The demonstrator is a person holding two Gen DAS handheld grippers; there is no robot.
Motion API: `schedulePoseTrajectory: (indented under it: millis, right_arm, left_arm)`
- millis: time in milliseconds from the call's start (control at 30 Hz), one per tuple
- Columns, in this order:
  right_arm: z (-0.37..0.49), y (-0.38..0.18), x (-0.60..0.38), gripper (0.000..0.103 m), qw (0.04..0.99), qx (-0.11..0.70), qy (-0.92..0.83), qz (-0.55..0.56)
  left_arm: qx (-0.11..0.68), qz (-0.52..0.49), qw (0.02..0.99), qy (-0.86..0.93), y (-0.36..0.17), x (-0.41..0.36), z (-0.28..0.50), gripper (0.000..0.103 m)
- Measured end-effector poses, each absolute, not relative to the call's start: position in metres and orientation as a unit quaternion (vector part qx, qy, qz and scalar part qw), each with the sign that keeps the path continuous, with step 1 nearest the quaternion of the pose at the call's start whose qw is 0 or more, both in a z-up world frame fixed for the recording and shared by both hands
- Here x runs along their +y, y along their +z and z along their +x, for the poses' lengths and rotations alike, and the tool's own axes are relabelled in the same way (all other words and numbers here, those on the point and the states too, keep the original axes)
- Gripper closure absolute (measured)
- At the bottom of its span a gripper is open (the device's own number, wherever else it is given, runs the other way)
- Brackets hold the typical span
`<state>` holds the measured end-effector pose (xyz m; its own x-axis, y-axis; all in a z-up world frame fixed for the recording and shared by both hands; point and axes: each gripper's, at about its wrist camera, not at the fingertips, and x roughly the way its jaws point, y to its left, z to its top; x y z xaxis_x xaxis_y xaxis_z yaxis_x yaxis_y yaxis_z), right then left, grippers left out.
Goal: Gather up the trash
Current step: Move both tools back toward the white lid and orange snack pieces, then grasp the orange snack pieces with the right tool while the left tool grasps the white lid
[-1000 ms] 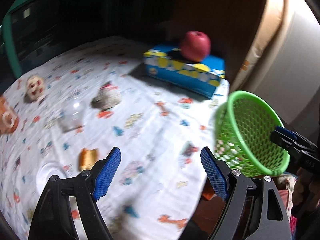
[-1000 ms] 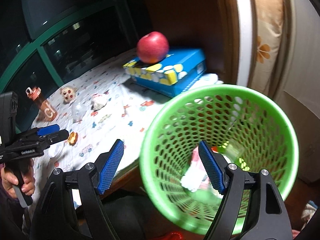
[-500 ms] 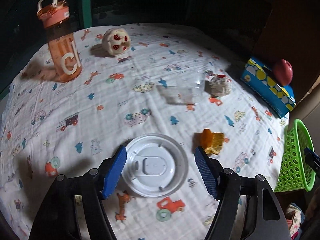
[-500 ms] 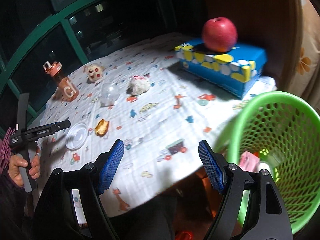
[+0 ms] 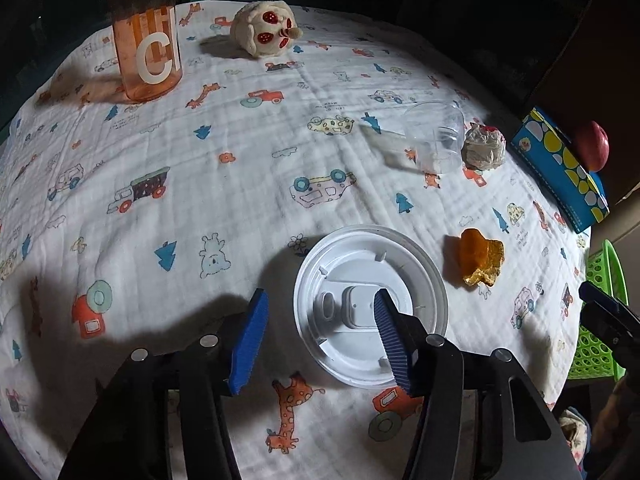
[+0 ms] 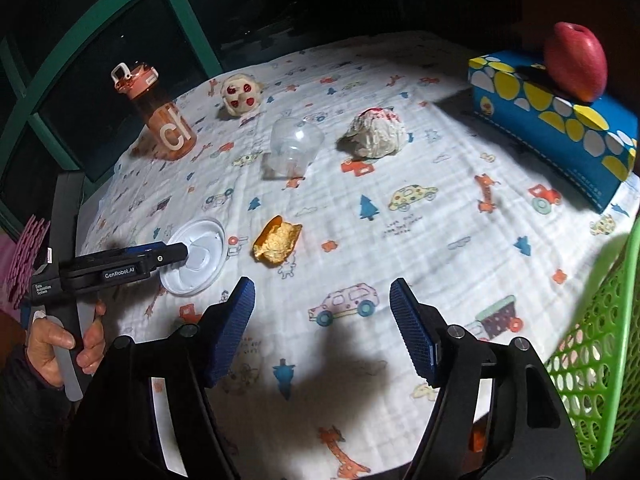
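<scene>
A white plastic lid lies flat on the patterned cloth. My left gripper hangs over its left rim with its jaws closing: one finger outside the rim, the other above the lid's centre, pads not pressing. Right of the lid lie an orange crumpled scrap, a clear cup on its side and a crumpled tissue. My right gripper hovers over the table's near edge, jaws closing on nothing. The green mesh basket is off the table's right edge.
An orange bottle and a small round toy stand at the far left. A blue tissue box with a red apple on it sits at the far right. Dark windows lie behind the table.
My left gripper swung from the basket side to the lid, came down over it and narrowed. My right gripper moved left, away from the basket, and narrowed.
</scene>
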<state>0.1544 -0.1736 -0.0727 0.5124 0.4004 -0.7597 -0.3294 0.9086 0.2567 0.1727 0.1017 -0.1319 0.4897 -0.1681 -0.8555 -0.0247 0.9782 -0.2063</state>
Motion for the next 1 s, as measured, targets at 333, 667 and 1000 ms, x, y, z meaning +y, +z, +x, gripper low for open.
schedulePoseTrajectory:
  millis: [333,667,1000]
  right_arm:
    - [0.169,-0.087,-0.147,0.039,0.858,0.463,0.219,0.032]
    - [0.188,-0.098,-0.119,0.041,0.853,0.470,0.225,0.035]
    - [0.207,-0.123,-0.097,0.054,0.852,0.482,0.203,0.018]
  left_arm:
    - [0.501,-0.110,0.857,-0.058,-0.139,0.105,0.171,0.079]
    - [0.481,-0.124,0.866,-0.063,-0.121,0.119,0.159,0.097]
    - [0.473,-0.145,0.867,-0.065,-0.113,0.134,0.151,0.097]
